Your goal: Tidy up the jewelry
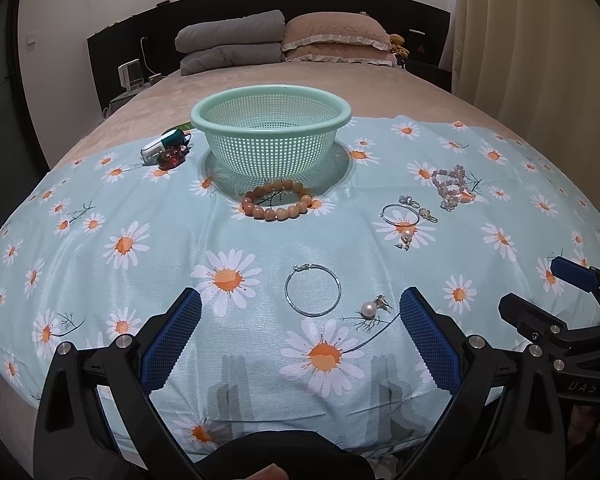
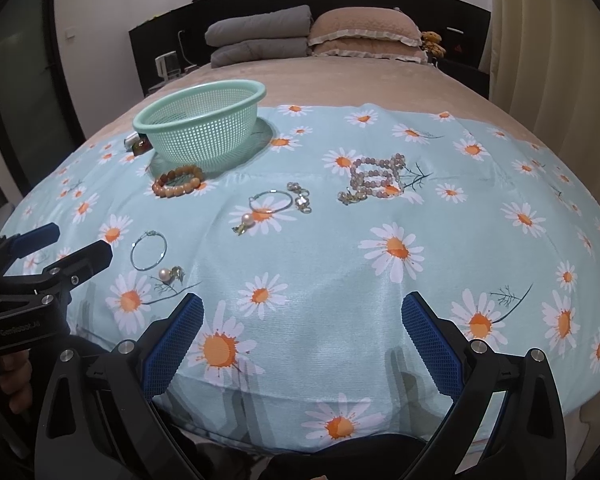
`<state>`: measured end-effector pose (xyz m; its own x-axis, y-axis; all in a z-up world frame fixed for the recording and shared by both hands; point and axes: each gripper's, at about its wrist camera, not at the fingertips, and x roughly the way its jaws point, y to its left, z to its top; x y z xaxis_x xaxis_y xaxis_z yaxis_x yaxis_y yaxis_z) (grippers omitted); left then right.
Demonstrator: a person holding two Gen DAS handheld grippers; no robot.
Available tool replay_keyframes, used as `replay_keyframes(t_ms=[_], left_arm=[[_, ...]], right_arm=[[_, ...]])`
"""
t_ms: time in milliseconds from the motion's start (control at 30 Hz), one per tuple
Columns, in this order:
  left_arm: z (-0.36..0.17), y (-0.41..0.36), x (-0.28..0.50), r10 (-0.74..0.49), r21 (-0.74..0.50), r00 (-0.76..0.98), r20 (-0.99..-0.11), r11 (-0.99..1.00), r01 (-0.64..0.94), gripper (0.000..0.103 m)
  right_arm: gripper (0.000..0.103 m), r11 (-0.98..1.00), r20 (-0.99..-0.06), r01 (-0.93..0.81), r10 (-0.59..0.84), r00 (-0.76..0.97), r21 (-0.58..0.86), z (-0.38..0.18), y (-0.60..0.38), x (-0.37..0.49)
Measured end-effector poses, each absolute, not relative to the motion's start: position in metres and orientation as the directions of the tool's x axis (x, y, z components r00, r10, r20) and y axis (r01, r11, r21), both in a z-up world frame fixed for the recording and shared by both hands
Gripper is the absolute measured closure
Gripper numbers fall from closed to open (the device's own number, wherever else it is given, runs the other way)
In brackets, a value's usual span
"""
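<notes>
On the bed's daisy cloth (image 1: 100, 272), a green basket (image 1: 271, 98) stands with no jewelry visible inside; the orange bead bracelet (image 1: 278, 201) touches its base. Both the left hand-held gripper (image 1: 300, 332) and right hand-held gripper (image 2: 302, 334) are spread wide, holding nothing, near a silver hoop (image 1: 313, 289) and pearl earring (image 1: 369, 309).

a bedroom in someone's home: a wide bed (image 1: 148, 120) under a tan cover fills the room, with a dark headboard (image 1: 260, 4) against a white wall. at its head edge lie folded grey quilts (image 1: 230, 42) beside frilled pink pillows (image 1: 336, 36), and pale curtains (image 1: 540, 32) hang at the right. a daisy-print cloth (image 1: 100, 248) covers the foot end.
</notes>
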<state>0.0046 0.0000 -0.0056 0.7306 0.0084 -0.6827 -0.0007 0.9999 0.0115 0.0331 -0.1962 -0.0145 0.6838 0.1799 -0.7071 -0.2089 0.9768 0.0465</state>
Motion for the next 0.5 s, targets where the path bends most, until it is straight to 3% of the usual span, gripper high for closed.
replay_keyframes(t_ms=[500], left_arm=[[-0.0071, 0.0033, 0.0054, 0.002, -0.007, 0.722, -0.692, 1.000, -0.010, 0.006]], right_arm=[[0.008, 0.976, -0.712, -0.210, 0.189, 0.676, 0.060, -0.0152, -0.1970, 0.0340]])
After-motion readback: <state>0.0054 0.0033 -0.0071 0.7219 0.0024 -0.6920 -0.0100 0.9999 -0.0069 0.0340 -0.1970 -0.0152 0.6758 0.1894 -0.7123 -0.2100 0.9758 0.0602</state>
